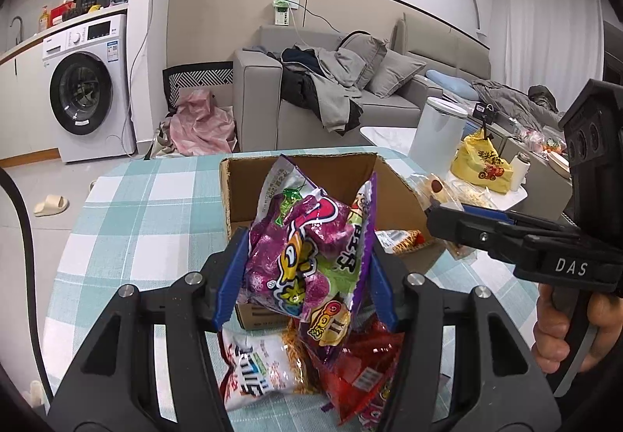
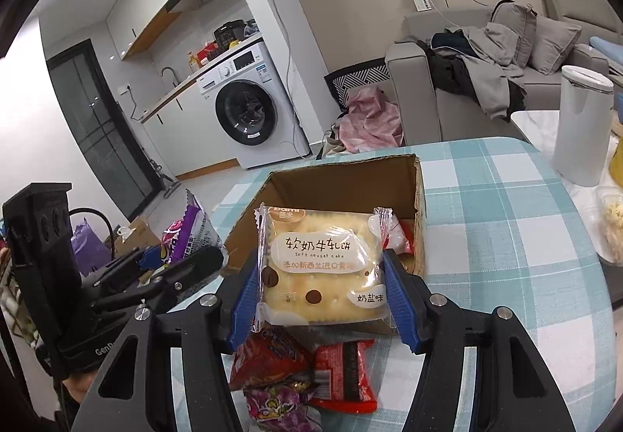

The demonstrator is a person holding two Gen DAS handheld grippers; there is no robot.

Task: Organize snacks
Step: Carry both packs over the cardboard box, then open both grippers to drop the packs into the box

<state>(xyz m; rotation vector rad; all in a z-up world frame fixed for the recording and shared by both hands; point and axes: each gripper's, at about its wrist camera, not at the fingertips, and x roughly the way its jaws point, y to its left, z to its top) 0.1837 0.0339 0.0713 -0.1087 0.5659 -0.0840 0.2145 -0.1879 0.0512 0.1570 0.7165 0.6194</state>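
Left gripper (image 1: 305,276) clamped on purple snack bag (image 1: 307,256), blue fingers (image 1: 229,284) pressed into both sides, narrow gap, bag crumpled and upright. Bag held just in front of cardboard box (image 1: 233,194), above box's near wall, not inside. Right gripper (image 2: 321,299) clamped on clear-wrapped nougat cake pack (image 2: 319,268), blue fingers (image 2: 401,307) touching left and right edges of wrapper, pack flat-on to camera, label upright. Pack held at near edge of cardboard box (image 2: 418,221), covering near wall; over the opening or just short of it: cannot tell. Inside box, at right corner, red-and-white packet (image 2: 401,241) partly visible behind nougat pack. In front of box, on checked bench (image 2: 506,256), loose pile: red packet (image 2: 344,369), dark red bag (image 2: 268,358), purple packet (image 2: 276,404); left view adds white bag with red print (image 1: 253,365) lying flat in front of box. Right of box, beyond bench edge: white canister (image 2: 582,124), yellow bag (image 1: 483,163) on side table. Behind box, across floor: washing machine (image 2: 249,108), grey sofa (image 2: 467,81) with clothes heaped on it. Hand (image 1: 564,330) on right gripper's handle visible to right of box in left view.
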